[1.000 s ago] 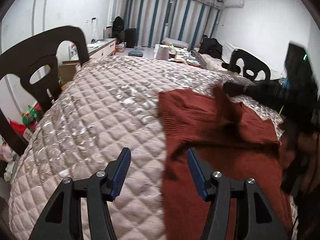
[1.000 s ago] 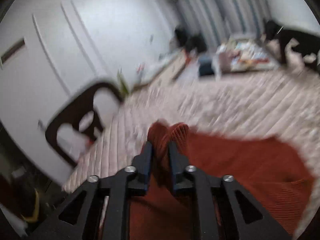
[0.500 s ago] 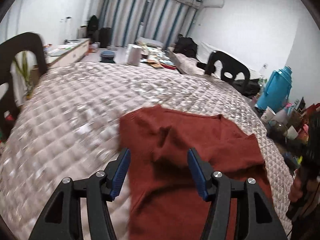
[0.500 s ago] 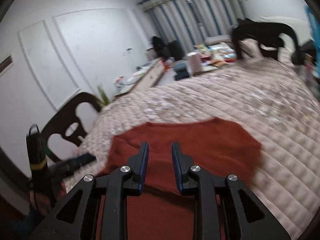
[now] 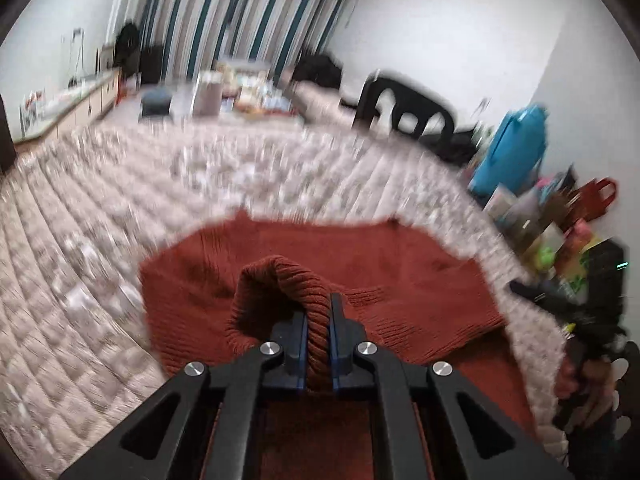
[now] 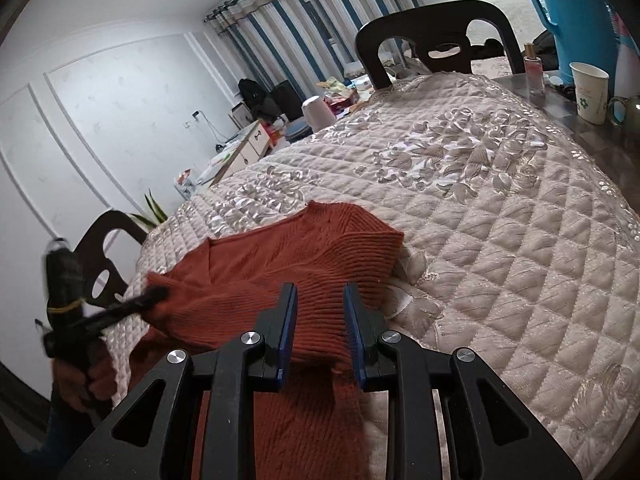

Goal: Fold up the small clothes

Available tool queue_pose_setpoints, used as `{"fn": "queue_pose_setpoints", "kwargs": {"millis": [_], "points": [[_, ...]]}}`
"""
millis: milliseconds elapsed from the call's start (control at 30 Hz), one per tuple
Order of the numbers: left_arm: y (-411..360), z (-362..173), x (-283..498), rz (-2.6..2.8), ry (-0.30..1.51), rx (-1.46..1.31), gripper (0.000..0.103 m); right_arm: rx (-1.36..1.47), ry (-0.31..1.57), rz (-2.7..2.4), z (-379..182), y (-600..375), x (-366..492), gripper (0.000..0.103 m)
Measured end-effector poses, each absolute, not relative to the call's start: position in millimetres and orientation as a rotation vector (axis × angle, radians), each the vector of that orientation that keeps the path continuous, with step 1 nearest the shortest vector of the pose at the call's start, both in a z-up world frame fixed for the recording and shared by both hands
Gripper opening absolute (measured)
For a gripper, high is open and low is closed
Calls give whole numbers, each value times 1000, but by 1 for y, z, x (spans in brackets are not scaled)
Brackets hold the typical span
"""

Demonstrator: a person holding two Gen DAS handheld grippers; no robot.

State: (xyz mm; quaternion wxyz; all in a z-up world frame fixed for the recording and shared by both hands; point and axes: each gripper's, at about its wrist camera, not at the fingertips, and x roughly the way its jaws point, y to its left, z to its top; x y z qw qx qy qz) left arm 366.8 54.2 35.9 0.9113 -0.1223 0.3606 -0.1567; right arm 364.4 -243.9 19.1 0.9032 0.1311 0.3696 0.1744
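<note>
2 grippers: left gripper [image 5: 318,332] jaws clamp sweater [image 6: 280,256] edge; right gripper [image 6: 320,330] jaws apart above it.

The left gripper [image 5: 318,330] was closed on a ribbed fold of the sweater [image 5: 360,264]; the background was apparently blurred.

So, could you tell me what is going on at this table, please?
A person is folding a rust-red ribbed knit sweater on a quilted beige tablecloth. The left gripper is shut on a bunched fold of the knit. The right gripper is over the sweater, jaws apart, pressing on nothing.
</note>
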Motion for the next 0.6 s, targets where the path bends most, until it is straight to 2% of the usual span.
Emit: {"fn": "queue_pose_setpoints", "kwargs": {"millis": [100,167,233,300,400,533,600], "points": [[72,40,355,-286,688,-283,10,251,784,353,13,-242,370,24],[76,22,355,-238,745,-263,10,219,831,321,6,-241,375,24],[80,2,360,-206,830,-262,15,195,875,306,-2,-240,379,24],[85,-6,355,-214,843,-300,16,198,880,304,-4,-243,379,24],[90,8,344,-207,798,-313,29,156,842,257,6,-246,375,24],[90,40,336,-187,688,-310,30,138,781,299,22,-240,375,24],[84,47,340,-215,662,-312,34,100,774,333,26,-225,380,24]]}}
